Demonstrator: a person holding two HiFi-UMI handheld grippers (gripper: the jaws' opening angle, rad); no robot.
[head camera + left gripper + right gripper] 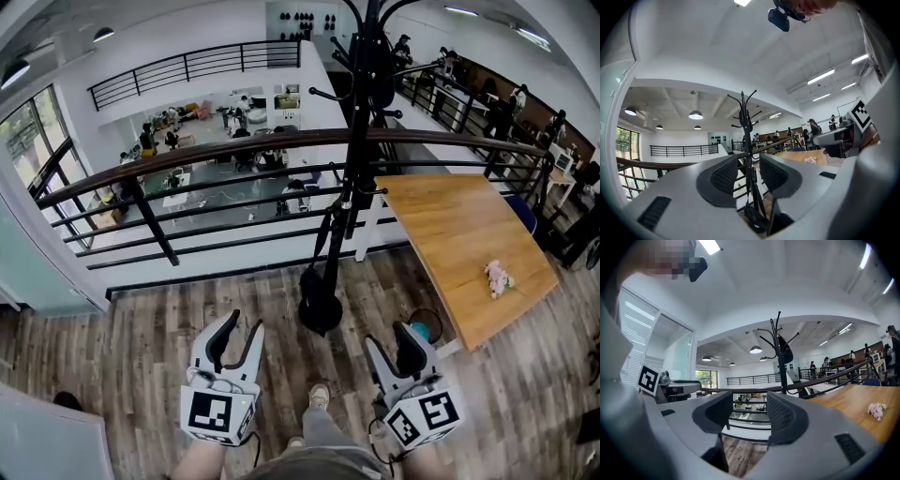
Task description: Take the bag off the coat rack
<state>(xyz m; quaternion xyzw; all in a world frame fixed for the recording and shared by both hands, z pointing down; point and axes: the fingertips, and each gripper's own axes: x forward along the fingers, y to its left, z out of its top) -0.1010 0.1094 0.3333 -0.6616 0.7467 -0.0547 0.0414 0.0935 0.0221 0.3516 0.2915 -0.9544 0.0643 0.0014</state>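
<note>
The bag [320, 305] hangs on the coat rack [349, 169], low against its pole. The small black body sits at the foot of the rack, just above the wooden floor [141, 347]. A long dark strap [330, 234] runs from it up the pole to a hook about halfway up the rack. The bag's long axis therefore lies along the pole, near upright, with the body at the bottom end and the strap loop at the top. In the left gripper view the bag [754, 216] shows the same way, the two strap runs meeting above it against the coat rack [749, 126]. Another dark item [380, 75] hangs near the top of the rack; what it is cannot be told. Behind the rack a dark railing [187, 169] runs across, with a lower floor of the building beyond it. To the right of the rack stands a wooden desk [469, 244] with a small pink object [497, 277] lying on it. The left tool [246, 323] is held on the near side of the rack's foot and a little left of it, its jaws apart with nothing between them, the rack showing far off through the gap. The right tool [387, 335] is on the near side of the rack's foot and to its right, also wide open and empty, apart from the bag.
</note>
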